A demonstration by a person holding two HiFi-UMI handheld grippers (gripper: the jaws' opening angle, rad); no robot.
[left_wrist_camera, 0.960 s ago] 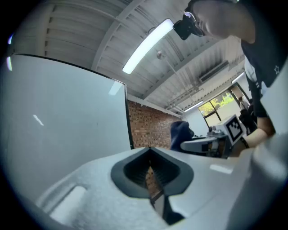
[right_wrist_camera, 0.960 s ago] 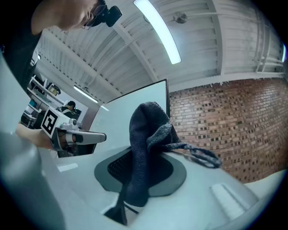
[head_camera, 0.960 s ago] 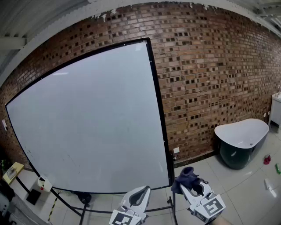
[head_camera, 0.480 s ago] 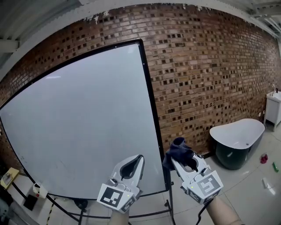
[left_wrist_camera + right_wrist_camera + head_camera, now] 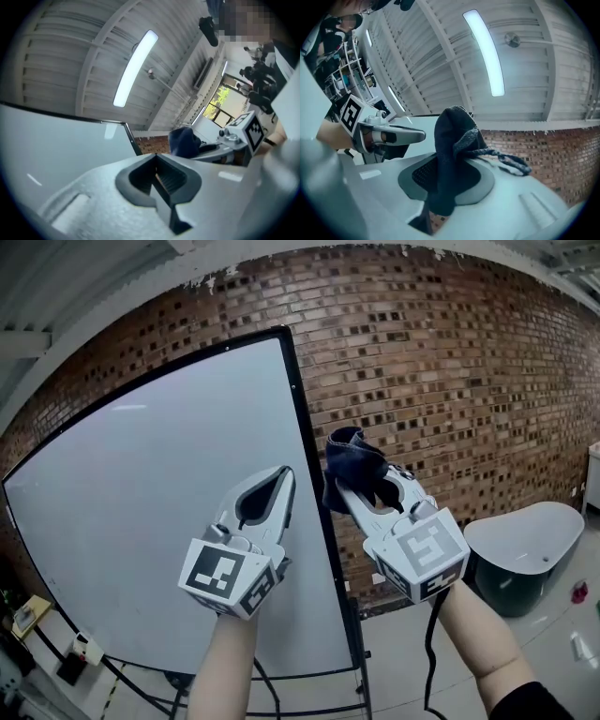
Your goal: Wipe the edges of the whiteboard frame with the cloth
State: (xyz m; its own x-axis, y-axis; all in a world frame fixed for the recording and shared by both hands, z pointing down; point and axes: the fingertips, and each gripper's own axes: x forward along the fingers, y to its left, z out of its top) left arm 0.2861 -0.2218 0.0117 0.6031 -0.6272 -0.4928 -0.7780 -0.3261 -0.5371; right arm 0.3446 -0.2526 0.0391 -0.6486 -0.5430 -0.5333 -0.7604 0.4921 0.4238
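Note:
A large whiteboard with a thin black frame stands against the brick wall. My right gripper is shut on a dark blue cloth, raised just right of the frame's right edge, near its upper half; whether the cloth touches the frame is unclear. In the right gripper view the cloth bunches up between the jaws. My left gripper is shut and holds nothing, raised in front of the board surface just left of that edge. The left gripper view shows the frame's top corner and the cloth.
A brick wall runs behind the board. A white and dark green bathtub stands on the tiled floor at the right. The board's black stand legs reach the floor below. Small items lie at far left and far right.
Both grippers have risen from below the board's bottom right corner up to the upper part of its right edge. The cloth stayed in the right gripper.

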